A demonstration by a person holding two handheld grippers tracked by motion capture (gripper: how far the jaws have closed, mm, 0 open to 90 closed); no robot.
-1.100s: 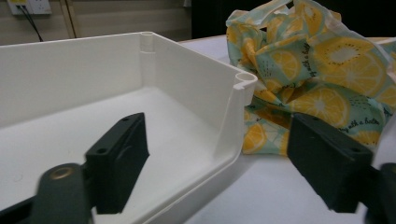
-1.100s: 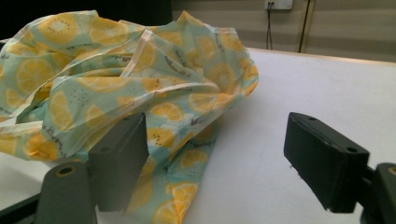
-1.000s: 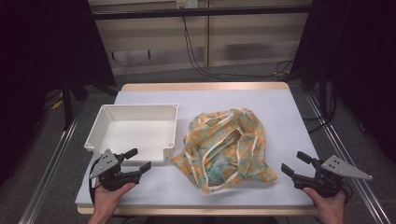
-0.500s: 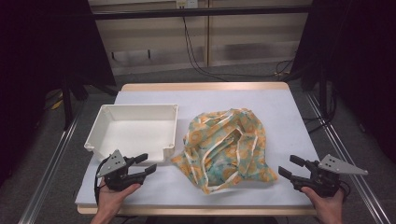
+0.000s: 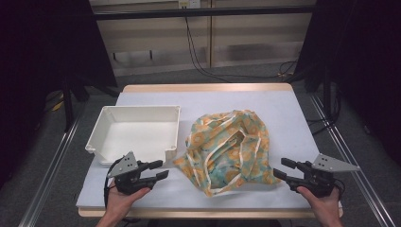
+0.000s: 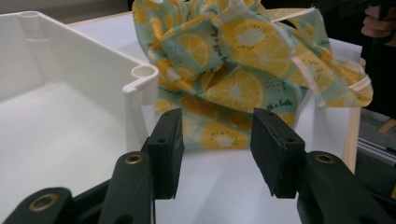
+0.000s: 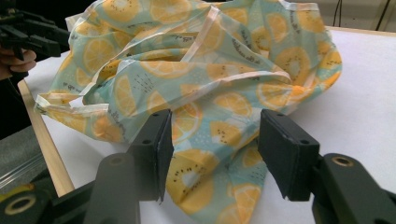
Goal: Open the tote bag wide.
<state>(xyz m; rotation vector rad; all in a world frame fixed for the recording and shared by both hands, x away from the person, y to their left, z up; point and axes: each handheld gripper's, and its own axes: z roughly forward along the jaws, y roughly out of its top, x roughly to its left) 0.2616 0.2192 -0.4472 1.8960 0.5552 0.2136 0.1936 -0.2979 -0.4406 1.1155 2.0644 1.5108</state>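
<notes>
Left gripper (image 5: 163, 170): held in the person's left hand (image 5: 124, 197) at the near left of the table; jaws part-way apart and just been closing, nothing between them
Left gripper view: looking between its jaws (image 6: 212, 149), bare white table top lies in the gap; the bag's near corner sits just beyond the tips, not touched
Right gripper (image 5: 279, 168): held in the right hand (image 5: 324, 204) at the near right; jaws apart and just been closing, tips just beside the bag's right edge
Right gripper view: between its jaws (image 7: 212, 156) the bag's lowest fold shows in the gap; pads press on nothing that I can see
Fabric bag (image 5: 229, 150): crumpled in the middle of the table, between the two grippers; teal with orange-slice print and pale handles; print and small lettering readable from the gripper views
White plastic tray (image 5: 106, 125): left of the bag, beyond the left gripper; its rounded corner (image 6: 142, 74) stands just beside the cloth in the left gripper view
Table (image 5: 283, 109): white top with a wooden edge
Far side: cables (image 5: 198, 56) on the floor
</notes>
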